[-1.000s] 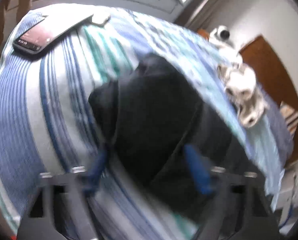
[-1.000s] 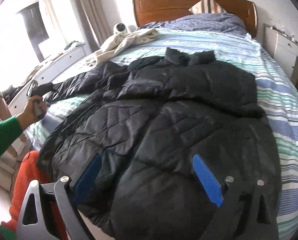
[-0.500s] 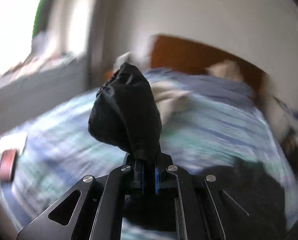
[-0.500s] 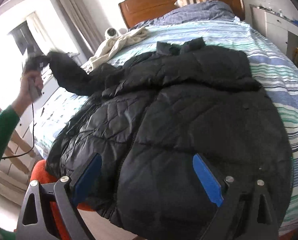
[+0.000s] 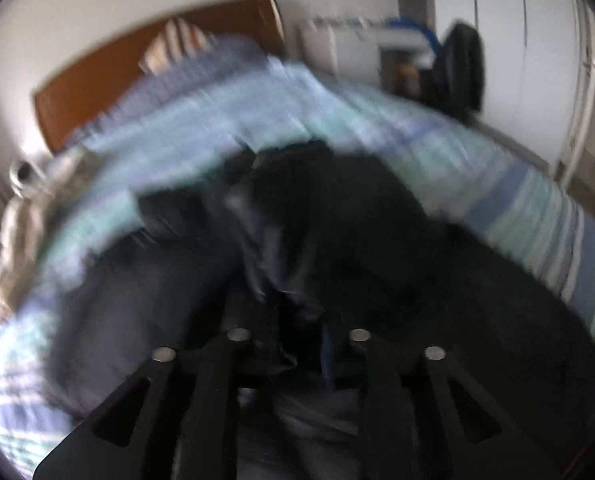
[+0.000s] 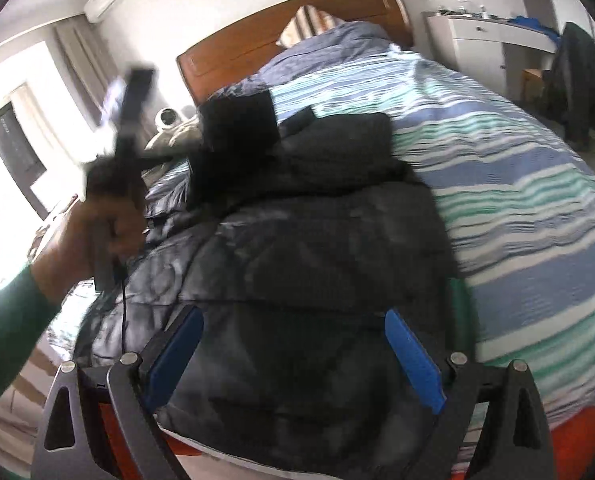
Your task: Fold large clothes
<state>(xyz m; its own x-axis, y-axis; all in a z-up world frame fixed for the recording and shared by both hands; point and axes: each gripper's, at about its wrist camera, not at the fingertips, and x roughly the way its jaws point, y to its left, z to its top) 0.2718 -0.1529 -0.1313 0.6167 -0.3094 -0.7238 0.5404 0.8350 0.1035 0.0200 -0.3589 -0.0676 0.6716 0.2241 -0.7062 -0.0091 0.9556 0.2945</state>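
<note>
Black sleeve (image 6: 233,136) swings over the jacket (image 6: 297,264); our left gripper (image 5: 297,340) is opening around it. Right gripper (image 6: 293,356) gapes, empty. Next we lay the sleeve flat.

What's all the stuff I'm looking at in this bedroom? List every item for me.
jacket: one, black quilted, spread over the bed's near end
sleeve: one, black, lifted over the jacket
bed cover: one, blue, green and white stripes, on the bed
headboard: one, brown wood, far end
pillow: one, striped, against the headboard
beige cloth: one, bed's left edge
white dresser: one, right of the bed
left hand: green-sleeved, holding the left gripper, jaws opening with black fabric between them
right gripper: blue pads, open above the jacket
</note>
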